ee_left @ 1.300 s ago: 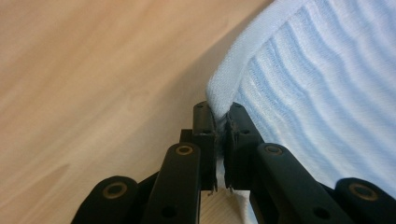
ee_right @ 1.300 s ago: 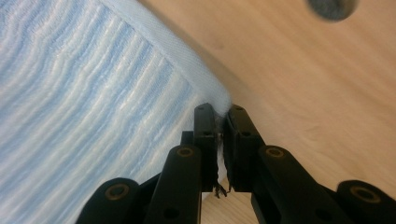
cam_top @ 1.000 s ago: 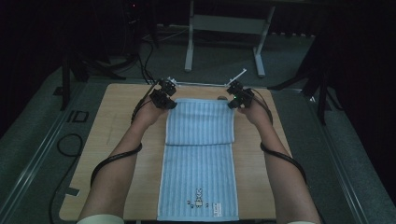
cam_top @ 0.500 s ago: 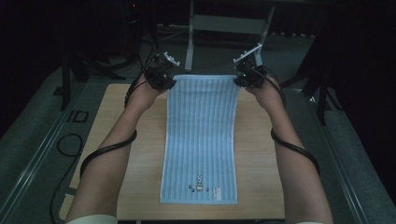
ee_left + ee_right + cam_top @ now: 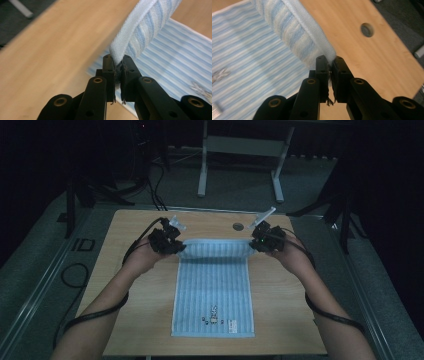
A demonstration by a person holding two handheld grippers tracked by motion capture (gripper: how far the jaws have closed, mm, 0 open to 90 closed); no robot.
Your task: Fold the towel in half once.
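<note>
With the left gripper [image 5: 176, 245] and right gripper [image 5: 256, 242] each clamped on a far corner of the striped towel [image 5: 214, 290], keep both level so the fold lands square.

surface: wooden table [image 5: 130, 285] | on it: striped blue towel [image 5: 214, 295], near end flat

Bare wood lies open on both sides of the towel [image 5: 214, 290], wide enough for a hand to pass along the table [image 5: 130, 320]. Beyond the lifted far edge, a strip of tabletop is free apart from a small round hole [image 5: 238, 226]. Cables [image 5: 95, 312] trail beside both forearms
</note>
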